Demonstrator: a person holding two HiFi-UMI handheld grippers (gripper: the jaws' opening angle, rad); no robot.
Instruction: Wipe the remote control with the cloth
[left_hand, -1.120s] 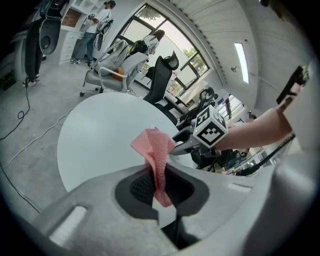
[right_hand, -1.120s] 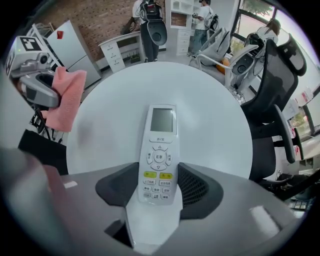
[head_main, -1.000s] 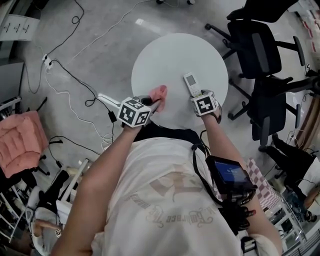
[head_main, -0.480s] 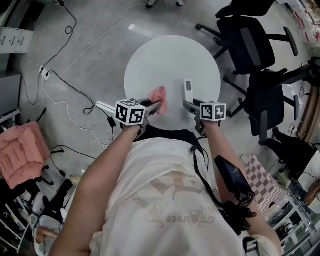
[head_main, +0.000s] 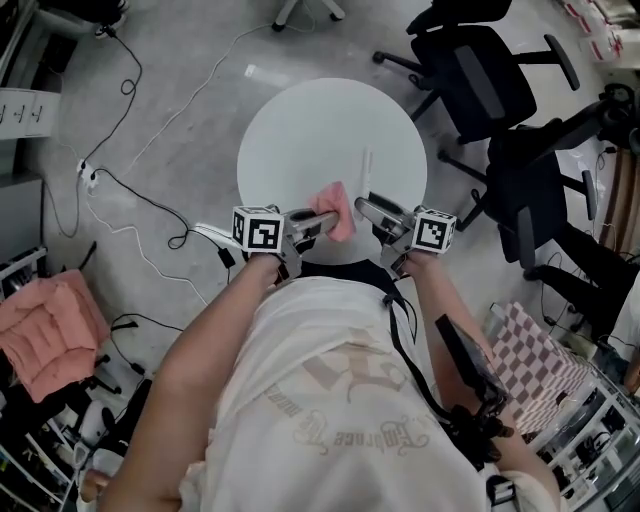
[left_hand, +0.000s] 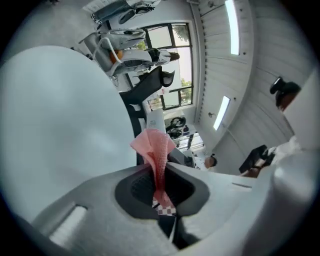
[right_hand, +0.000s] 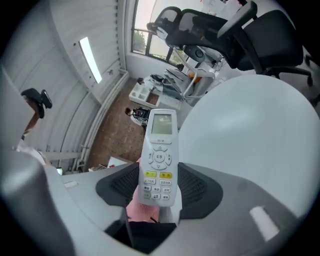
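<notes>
My right gripper is shut on the lower end of the white remote control, which is held off the round white table. The right gripper view shows the remote between the jaws, its buttons and screen facing the camera. A pink cloth bunches out of my left gripper, which is shut on it just left of the remote. In the left gripper view the cloth stands up from the closed jaws, over the table.
Two black office chairs stand right of the table. Cables trail over the grey floor on the left. A pink cushion lies at lower left. The person's torso fills the bottom of the head view.
The right gripper has lifted the remote off the table and rolled it on edge. The left gripper with the cloth has risen and moved right, close to the remote.
</notes>
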